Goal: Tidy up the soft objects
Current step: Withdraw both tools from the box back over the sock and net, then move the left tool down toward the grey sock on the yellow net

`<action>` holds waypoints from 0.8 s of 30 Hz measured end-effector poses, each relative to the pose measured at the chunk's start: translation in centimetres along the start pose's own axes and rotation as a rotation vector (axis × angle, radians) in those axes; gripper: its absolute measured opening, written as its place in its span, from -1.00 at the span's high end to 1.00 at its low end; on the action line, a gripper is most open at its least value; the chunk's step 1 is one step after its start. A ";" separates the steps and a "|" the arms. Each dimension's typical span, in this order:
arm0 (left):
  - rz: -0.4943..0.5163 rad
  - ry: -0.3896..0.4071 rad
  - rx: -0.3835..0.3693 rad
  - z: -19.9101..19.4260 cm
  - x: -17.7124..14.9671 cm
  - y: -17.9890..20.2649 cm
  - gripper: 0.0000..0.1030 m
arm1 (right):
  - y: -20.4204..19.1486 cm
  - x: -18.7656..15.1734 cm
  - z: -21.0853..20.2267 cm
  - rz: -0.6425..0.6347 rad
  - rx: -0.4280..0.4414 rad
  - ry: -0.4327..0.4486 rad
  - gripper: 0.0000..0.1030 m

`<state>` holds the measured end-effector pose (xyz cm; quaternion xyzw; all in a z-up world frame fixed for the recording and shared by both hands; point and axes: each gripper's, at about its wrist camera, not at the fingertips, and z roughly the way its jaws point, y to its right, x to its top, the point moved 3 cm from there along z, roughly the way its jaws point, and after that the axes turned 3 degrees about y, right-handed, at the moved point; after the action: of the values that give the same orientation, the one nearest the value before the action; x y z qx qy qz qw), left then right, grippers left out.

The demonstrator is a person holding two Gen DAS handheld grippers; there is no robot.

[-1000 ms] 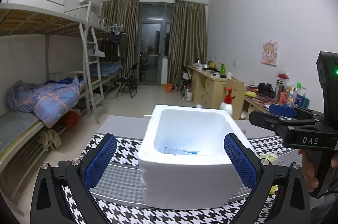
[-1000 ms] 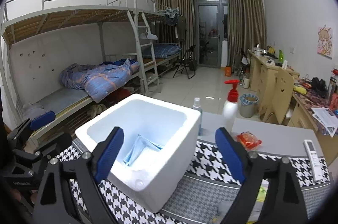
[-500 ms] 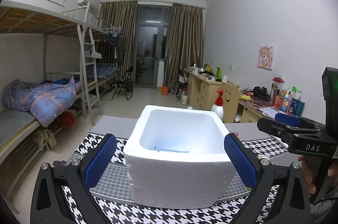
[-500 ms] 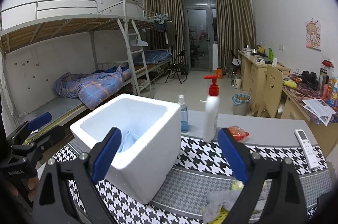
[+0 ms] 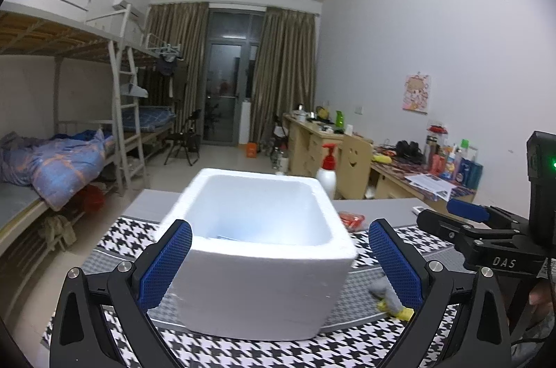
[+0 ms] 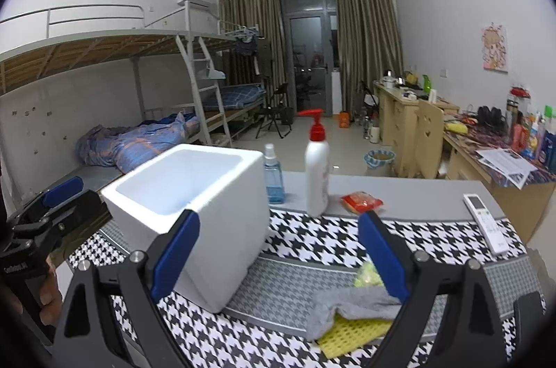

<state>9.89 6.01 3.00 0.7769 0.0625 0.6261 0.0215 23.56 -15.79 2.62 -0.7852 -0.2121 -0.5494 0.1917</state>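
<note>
Foam box (image 6: 194, 215) sits on the checked mat (image 6: 347, 243), and both cameras have pulled back and tilted up over the last second, so less of its inside shows; only a sliver of the blue item is visible in the left view. Right gripper (image 6: 278, 256) is spread wide and empty, now pointing toward the grey cloth (image 6: 351, 307) and yellow cloth (image 6: 351, 335) just beside the box. Left gripper (image 5: 279, 267) is also spread wide, holding nothing. Looks like the grey cloth is next to go in.
</note>
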 end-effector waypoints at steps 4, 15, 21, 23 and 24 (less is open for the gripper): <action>0.011 -0.005 -0.029 0.0 -0.4 1.0 -0.98 | 1.0 -0.5 -0.6 -0.003 -0.039 -0.001 -0.84; 0.021 -0.021 -0.093 0.3 -1.4 3.4 -0.98 | 3.0 -1.9 -2.6 0.025 -0.092 -0.010 -0.84; 0.037 -0.038 -0.140 0.5 -1.8 5.0 -0.98 | 4.7 -2.2 -3.5 0.045 -0.145 -0.004 -0.84; 0.042 -0.044 -0.148 0.7 -2.0 5.5 -0.98 | 5.3 -2.4 -3.8 0.057 -0.157 -0.005 -0.84; 0.044 -0.049 -0.153 0.9 -2.1 5.7 -0.98 | 5.5 -2.6 -3.9 0.059 -0.162 -0.006 -0.84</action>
<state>10.72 0.13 1.41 0.7893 -0.0033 0.6102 0.0685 22.69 -22.77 1.08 -0.8058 -0.1443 -0.5563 0.1430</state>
